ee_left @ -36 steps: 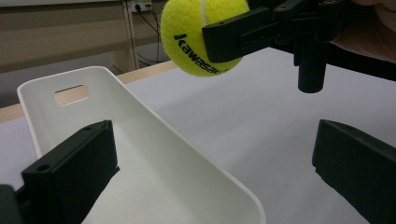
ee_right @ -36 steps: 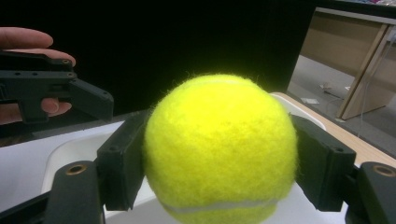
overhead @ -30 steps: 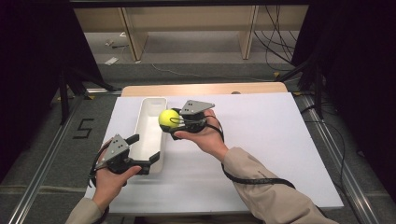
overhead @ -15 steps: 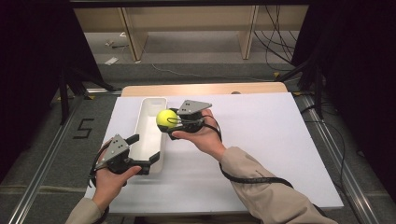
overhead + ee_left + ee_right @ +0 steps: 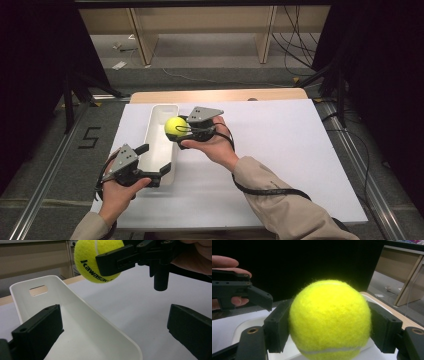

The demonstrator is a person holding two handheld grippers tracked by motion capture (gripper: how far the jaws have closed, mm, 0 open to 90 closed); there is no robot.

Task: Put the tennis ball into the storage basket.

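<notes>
A yellow tennis ball (image 5: pixel 175 127) hangs above the right wall of a long white bin (image 5: pixel 162 107), and my right gripper (image 5: pixel 176 129) is shut on it. In the right gripper view the ball (image 5: pixel 329 317) sits squeezed between both black jaws, with the bin (image 5: pixel 244 327) below. My left gripper (image 5: pixel 153 163) rests at the bin's near end and is open. Its jaws straddle the bin's right wall (image 5: pixel 105 325), one inside and one outside. The ball (image 5: pixel 97 262), printed with black lettering, floats just ahead of it.
A white sheet (image 5: pixel 280 150) covers the table, with a wooden edge (image 5: pixel 215 95) at the far side. Dark rails run along both sides. A "5" mark (image 5: pixel 90 137) is on the floor at left, and wooden shelving (image 5: pixel 200 20) stands beyond.
</notes>
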